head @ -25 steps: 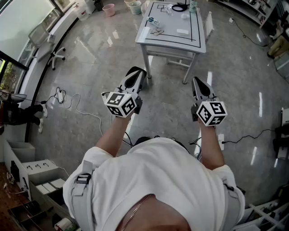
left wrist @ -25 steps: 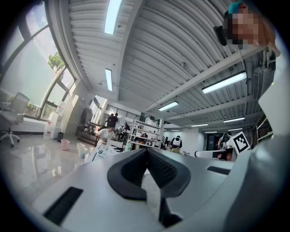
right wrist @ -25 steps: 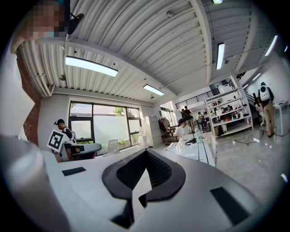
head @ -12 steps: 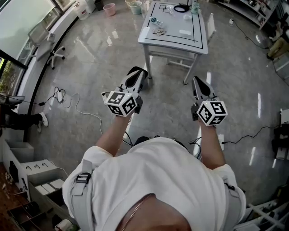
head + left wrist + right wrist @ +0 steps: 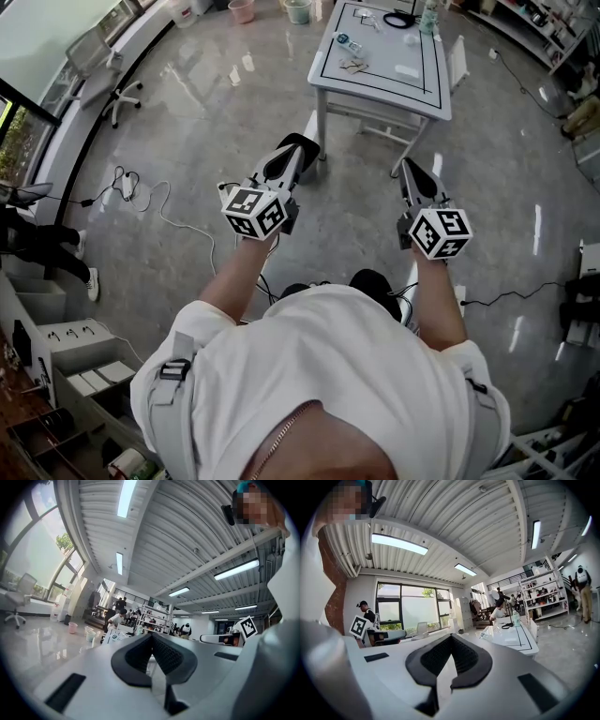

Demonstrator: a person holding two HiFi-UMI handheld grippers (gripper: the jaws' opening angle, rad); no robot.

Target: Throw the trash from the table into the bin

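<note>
White table [image 5: 384, 80] with black outline, small crumpled trash [image 5: 353, 65], clear bottle [image 5: 348, 42]

At the top of the head view, the white rectangular table with black taped lines [image 5: 394, 49] runs off the edge. The small scraps [image 5: 354, 64] on it are too small to identify. A pink bucket [image 5: 242, 9] and a pale green bucket [image 5: 298, 11] are cropped there too.
</note>
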